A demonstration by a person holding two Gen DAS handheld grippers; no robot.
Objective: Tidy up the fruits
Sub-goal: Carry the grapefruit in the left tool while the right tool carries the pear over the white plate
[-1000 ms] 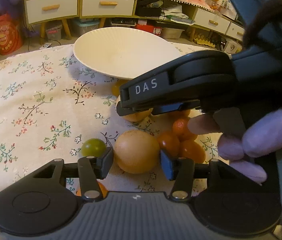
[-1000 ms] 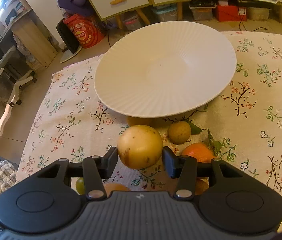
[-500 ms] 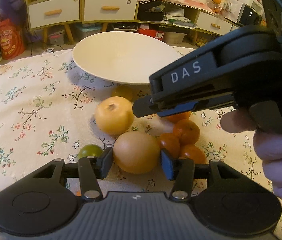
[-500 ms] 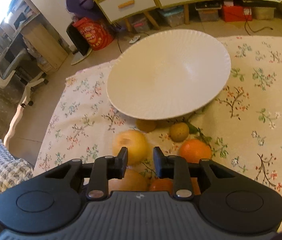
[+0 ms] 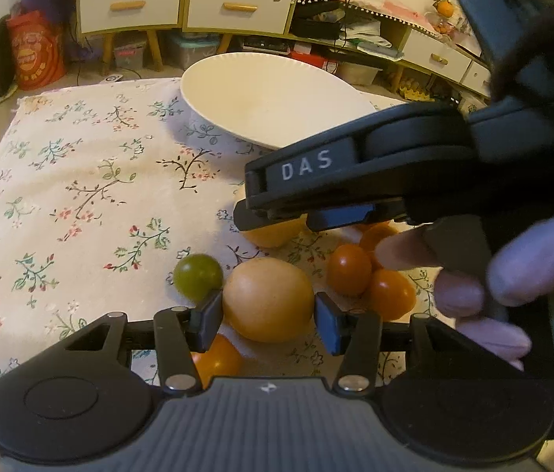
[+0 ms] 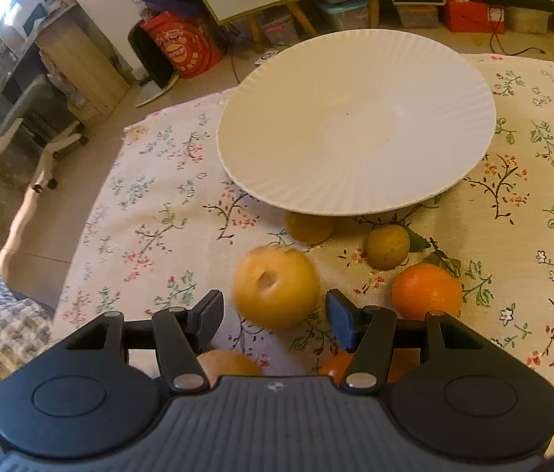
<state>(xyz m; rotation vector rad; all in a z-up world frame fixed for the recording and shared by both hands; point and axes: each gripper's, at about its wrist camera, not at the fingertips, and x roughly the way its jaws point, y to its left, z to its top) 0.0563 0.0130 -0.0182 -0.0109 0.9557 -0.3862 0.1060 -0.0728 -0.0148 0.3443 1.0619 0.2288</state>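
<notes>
My left gripper (image 5: 269, 324) is shut on a tan-orange round fruit (image 5: 269, 299) low over the floral cloth. Beside it lie a small green fruit (image 5: 198, 281) and small orange-red fruits (image 5: 349, 269). My right gripper (image 6: 275, 316) is opening; a yellow round fruit (image 6: 277, 287) lies blurred on the cloth between its fingertips, untouched by the pads. In the left wrist view the right gripper (image 5: 261, 216) hangs over that yellow fruit (image 5: 273, 234), held by gloved fingers (image 5: 532, 259). The white plate (image 6: 355, 118) holds nothing. An orange (image 6: 426, 291) and a small yellow-green fruit (image 6: 387, 246) lie in front of it.
Another yellowish fruit (image 6: 308, 228) sits half under the plate rim. The floral cloth (image 5: 80, 181) stretches bare to the left. Drawer cabinets (image 5: 131, 4), a red bag (image 6: 182, 49) and an office chair (image 6: 9, 118) stand beyond the cloth's far edge.
The right gripper let go of the yellow fruit, which dropped to the cloth and rolled. Its jaws closed on nothing, then widened again around the fruit. The left gripper kept its fruit.
</notes>
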